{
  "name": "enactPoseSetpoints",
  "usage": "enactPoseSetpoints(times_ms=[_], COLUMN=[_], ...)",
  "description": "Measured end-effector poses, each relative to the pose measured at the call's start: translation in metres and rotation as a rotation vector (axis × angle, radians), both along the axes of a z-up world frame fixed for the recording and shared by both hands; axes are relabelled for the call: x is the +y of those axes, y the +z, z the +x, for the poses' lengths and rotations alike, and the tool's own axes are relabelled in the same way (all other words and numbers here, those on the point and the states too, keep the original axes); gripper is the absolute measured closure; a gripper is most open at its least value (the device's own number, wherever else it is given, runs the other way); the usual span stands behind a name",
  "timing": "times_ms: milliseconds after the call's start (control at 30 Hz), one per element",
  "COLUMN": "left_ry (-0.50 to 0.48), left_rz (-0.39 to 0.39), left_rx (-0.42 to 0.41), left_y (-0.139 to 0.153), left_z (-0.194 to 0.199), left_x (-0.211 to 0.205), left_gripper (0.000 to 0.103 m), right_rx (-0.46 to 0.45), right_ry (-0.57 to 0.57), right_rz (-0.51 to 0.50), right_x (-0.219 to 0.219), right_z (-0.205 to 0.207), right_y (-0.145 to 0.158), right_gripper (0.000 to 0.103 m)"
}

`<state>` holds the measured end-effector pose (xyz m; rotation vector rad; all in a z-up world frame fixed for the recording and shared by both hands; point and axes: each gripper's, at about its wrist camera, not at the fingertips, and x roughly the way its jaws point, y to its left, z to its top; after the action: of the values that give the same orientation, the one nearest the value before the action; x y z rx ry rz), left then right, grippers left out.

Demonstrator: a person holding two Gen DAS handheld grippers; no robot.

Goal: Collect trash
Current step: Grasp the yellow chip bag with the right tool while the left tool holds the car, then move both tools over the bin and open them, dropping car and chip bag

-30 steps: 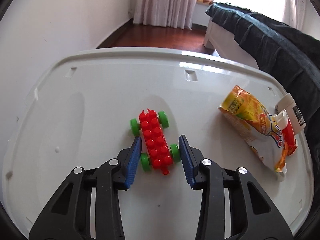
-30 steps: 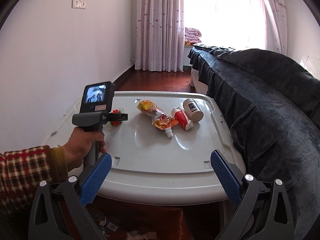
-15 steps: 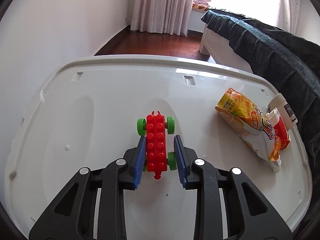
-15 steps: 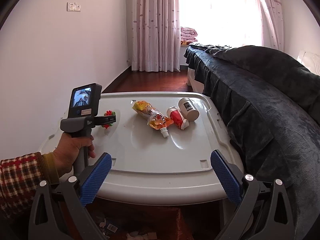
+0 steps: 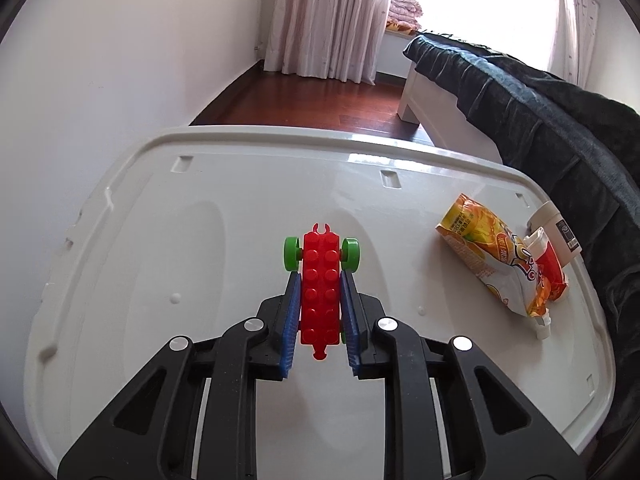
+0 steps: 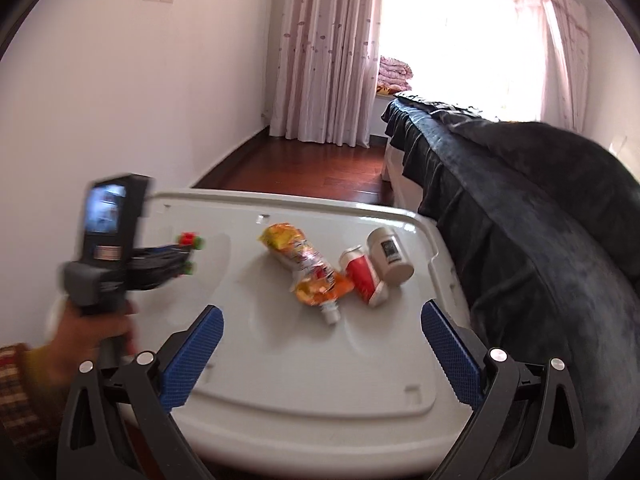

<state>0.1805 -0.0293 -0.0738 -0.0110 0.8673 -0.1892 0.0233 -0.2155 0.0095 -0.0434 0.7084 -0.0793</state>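
Observation:
My left gripper (image 5: pixel 320 280) is shut on a red toy brick car with green wheels (image 5: pixel 320 284) and holds it lifted above the white table (image 5: pixel 240 200). The car also shows in the right wrist view (image 6: pixel 190 242), held in the left gripper (image 6: pixel 188 254). An orange drink pouch (image 6: pixel 308 268), a red tube (image 6: pixel 362 276) and a white cup on its side (image 6: pixel 390 256) lie together on the table's right side. My right gripper (image 6: pixel 322 354) is open and empty over the table's near edge.
A bed with a dark blue cover (image 6: pixel 520 220) runs along the table's right side. A white wall (image 6: pixel 120 100) stands on the left. Wood floor (image 6: pixel 312 172) and curtains (image 6: pixel 328 52) lie beyond the table.
My left gripper closed on the toy car and lifted it off the table. My right gripper moved forward, closer to the trash.

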Motion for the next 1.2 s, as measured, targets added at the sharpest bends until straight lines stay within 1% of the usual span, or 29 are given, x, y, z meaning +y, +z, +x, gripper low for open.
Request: enactPoseSetpoints(times_ms=[133,200,300,433,500,567,600,633,667,700,733,800,900,1000,1133,1200], left_ry=[0.007,0.008,0.002,-0.01,-0.013,-0.016,-0.017,-0.019,-0.02,-0.021,-0.023,-0.025,-0.031,-0.044,-0.056,-0.062], left_rz=[-0.006,-0.011,-0.013,-0.023,-0.027,-0.033,-0.035,-0.038,-0.042,-0.044,-0.047,-0.054,-0.062,-0.064,-0.083,-0.082], left_rx=[-0.001,-0.003,-0.009,-0.01,-0.011,-0.008,-0.008,-0.009,-0.009,-0.01,-0.011,-0.013,-0.017,-0.028,-0.041,-0.049], left_y=[0.004,0.007,0.01,0.011,0.011,0.011,0.011,0.012,0.012,0.013,0.014,0.016,0.018,0.024,0.038,0.045], left_z=[-0.005,-0.009,-0.014,-0.017,-0.018,-0.019,-0.019,-0.02,-0.021,-0.022,-0.022,-0.024,-0.029,-0.037,-0.062,-0.077], left_x=[0.009,0.013,0.018,0.021,0.022,0.023,0.024,0.025,0.025,0.026,0.026,0.027,0.029,0.028,0.032,0.033], left_gripper=[0.084,0.084,0.084,0.084,0.084,0.084,0.084,0.084,0.084,0.084,0.084,0.084,0.084,0.084,0.084,0.084], right_rx=[0.038,0.059,0.096,0.169,0.214,0.279,0.331,0.357,0.388,0.404,0.394,0.382,0.337,0.283,0.209,0.187], right_ry=[0.072,0.094,0.149,0.206,0.229,0.239,0.236,0.234,0.225,0.216,0.203,0.199,0.206,0.207,0.203,0.195], right_rz=[-0.038,-0.078,-0.1,-0.165,-0.187,-0.186,-0.183,-0.18,-0.172,-0.164,-0.137,-0.117,-0.089,-0.04,0.039,0.078], right_x=[0.007,0.015,0.028,0.044,0.049,0.051,0.05,0.048,0.046,0.044,0.041,0.038,0.04,0.044,0.049,0.049], right_z=[0.06,0.09,0.139,0.181,0.197,0.21,0.217,0.22,0.222,0.222,0.219,0.211,0.19,0.162,0.112,0.087], right_y=[-0.018,-0.027,-0.045,-0.07,-0.081,-0.094,-0.103,-0.108,-0.114,-0.117,-0.116,-0.113,-0.101,-0.076,-0.033,-0.018], right_gripper=[0.005,0.005,0.005,0.006,0.009,0.02,0.023,0.029,0.04,0.047,0.048,0.053,0.056,0.056,0.056,0.055])
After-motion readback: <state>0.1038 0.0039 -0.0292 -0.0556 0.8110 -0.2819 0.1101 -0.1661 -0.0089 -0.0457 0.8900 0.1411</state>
